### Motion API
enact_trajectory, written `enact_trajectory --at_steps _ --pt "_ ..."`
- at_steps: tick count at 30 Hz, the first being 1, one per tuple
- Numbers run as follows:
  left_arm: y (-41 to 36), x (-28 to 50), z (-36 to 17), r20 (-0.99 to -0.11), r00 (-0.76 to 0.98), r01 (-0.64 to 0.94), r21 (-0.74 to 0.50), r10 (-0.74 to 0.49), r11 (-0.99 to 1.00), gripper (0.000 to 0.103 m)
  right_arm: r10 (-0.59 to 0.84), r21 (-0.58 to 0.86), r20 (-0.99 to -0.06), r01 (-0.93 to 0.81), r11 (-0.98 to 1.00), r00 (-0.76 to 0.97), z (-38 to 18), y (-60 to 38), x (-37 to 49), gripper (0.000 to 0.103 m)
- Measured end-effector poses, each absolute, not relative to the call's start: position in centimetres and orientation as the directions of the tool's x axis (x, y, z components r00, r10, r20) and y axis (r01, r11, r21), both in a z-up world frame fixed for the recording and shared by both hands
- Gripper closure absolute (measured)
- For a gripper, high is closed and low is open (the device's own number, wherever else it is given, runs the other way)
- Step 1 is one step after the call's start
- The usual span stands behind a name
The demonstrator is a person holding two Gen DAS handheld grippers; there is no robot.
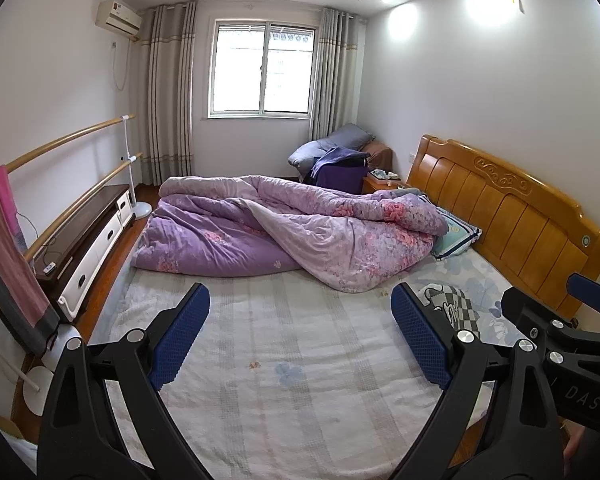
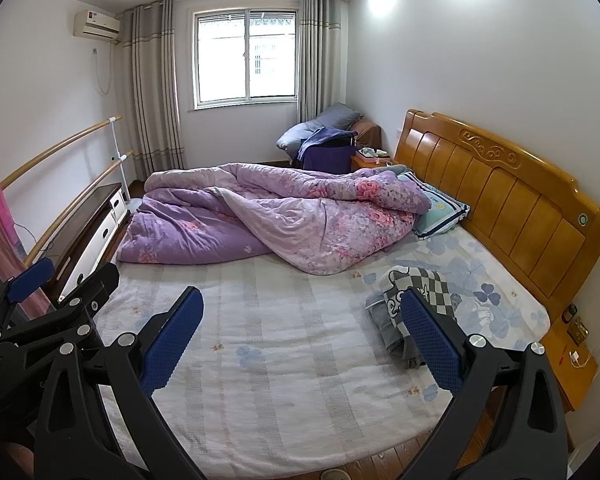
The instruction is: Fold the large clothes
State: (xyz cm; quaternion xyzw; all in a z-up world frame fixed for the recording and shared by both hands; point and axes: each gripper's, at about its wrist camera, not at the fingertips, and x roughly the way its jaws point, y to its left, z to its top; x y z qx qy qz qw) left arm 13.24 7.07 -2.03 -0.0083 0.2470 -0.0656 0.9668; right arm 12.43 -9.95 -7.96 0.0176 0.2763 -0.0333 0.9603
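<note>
Over the near half of the bed (image 1: 300, 392), both grippers are hovering side by side, and neither is gripping anything. From the left wrist view, the left gripper (image 1: 300, 336) is holding its blue-padded fingers (image 1: 180, 336) spread wide with only pale striped sheet showing between them, while the right gripper (image 1: 560, 344) is poking in at about four o'clock. From the right wrist view, the right gripper (image 2: 302, 340) is gaping just as wide, nothing between its pads (image 2: 432, 344), and the left gripper (image 2: 48, 320) is showing at about eight o'clock. The garment to be folded, a grey and white checked piece of clothing (image 2: 416, 292), is lying bunched on the sheet at roughly two o'clock from the right gripper, its near edge sitting behind the right-hand finger in that view; whether they are touching I cannot tell. At twelve o'clock a purple floral quilt (image 1: 292, 228) is sprawling in a rumpled heap across the far half of the bed, partly covering a pillow (image 1: 456, 236) beside the wooden headboard (image 1: 512, 208). Daylight is coming through the window (image 1: 262, 68) on the far wall.
</note>
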Motion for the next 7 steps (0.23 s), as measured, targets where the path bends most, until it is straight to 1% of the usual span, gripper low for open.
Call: enact_trajectory --at_steps 4,7 --pt "7.5 13.5 -2.6 -0.486 0.866 0.098 -0.063 -0.116 0.993 0.010 -0.041 0.008 -0.542 0.055 0.998 0.839 -8.4 -9.2 13.2 0.008" --pt "8.3 14.1 -3.5 -0.504 0.860 0.056 -0.060 -0.078 0.997 0.010 -0.020 0.003 -0.557 0.026 1.000 0.830 -9.2 -8.3 14.2 0.008"
